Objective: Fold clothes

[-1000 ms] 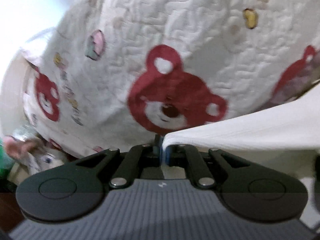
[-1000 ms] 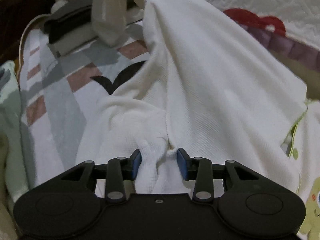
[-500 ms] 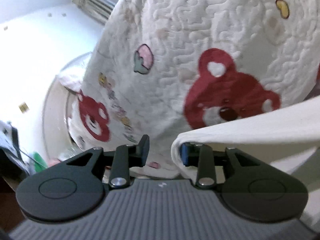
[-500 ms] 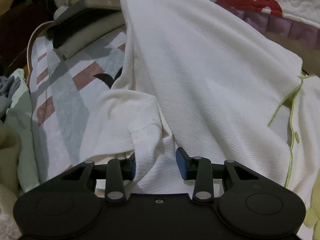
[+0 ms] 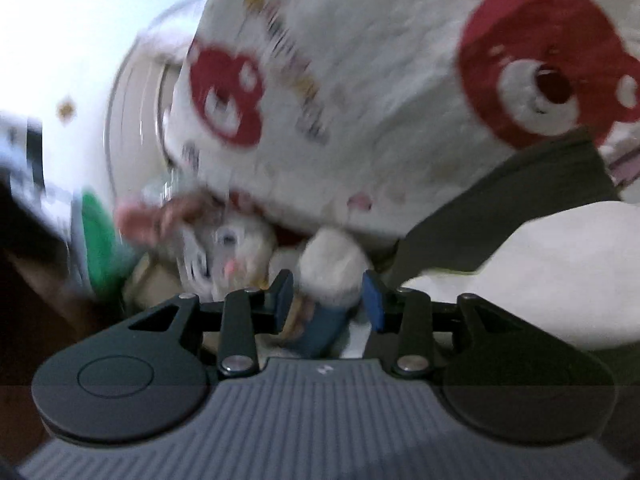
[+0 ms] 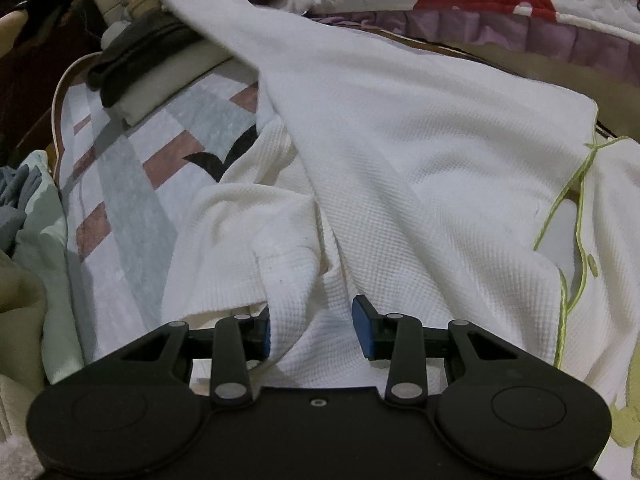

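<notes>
On the patterned bedspread, left tool released (just opened), right tool grasping white garment.

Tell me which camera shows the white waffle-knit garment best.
The right wrist view: the white garment fills the frame, sharp, spread over the bed with a fold between the right tool fingers. The left wrist view is blurred and shows only a white patch at right.
</notes>
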Demonstrator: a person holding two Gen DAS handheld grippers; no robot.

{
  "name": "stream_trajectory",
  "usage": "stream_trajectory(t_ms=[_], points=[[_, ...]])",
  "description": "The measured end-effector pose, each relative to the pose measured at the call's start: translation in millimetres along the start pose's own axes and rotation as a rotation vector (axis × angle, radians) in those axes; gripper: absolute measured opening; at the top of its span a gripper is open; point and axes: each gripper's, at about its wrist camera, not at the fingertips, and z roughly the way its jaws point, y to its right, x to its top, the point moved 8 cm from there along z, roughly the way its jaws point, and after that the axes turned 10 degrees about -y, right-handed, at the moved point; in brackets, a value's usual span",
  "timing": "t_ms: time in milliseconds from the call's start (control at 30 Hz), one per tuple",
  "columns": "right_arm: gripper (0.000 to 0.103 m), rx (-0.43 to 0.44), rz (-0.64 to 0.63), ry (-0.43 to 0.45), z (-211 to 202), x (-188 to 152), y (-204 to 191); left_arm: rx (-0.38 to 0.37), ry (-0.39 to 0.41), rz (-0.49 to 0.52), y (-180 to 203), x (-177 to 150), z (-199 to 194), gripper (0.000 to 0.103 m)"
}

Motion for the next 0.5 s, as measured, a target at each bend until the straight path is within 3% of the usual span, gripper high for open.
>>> stream_trajectory(t_ms=[100, 167, 233, 300, 400, 500], points=[[0.043, 0.002, 0.032, -0.008, -3.3, 2.0, -0.4, -0.142, -0.021, -0.122, -5.7, -12.6, -11.4, 0.038], [0.044, 0.06, 0.086, 0.029, -16.2, 5.5, -2.9, -0.299, -0.003, -0.155, 13.7, -24.8, -38.5, 0.039], [0.044, 0.183, 0.139, 0.09, -34.0, 10.6, -9.2, -0.463, 0.018, -0.121, 50.4, -36.5, -72.1, 0.042], [0.045, 0.238, 0.154, 0.112, -43.1, 13.7, -14.6, -0.625, 0.038, -0.078, 88.3, -48.6, -108.2, 0.042], [0.046, 0.095, 0.074, 0.057, -30.5, 10.9, -20.9, -0.832, 0.012, 0.05, 153.2, -64.4, -153.0, 0.042], [0.046, -0.043, -0.002, -0.03, -6.9, -0.7, -20.4, -0.971, 0.004, 0.178, 199.6, -80.9, -194.3, 0.042]])
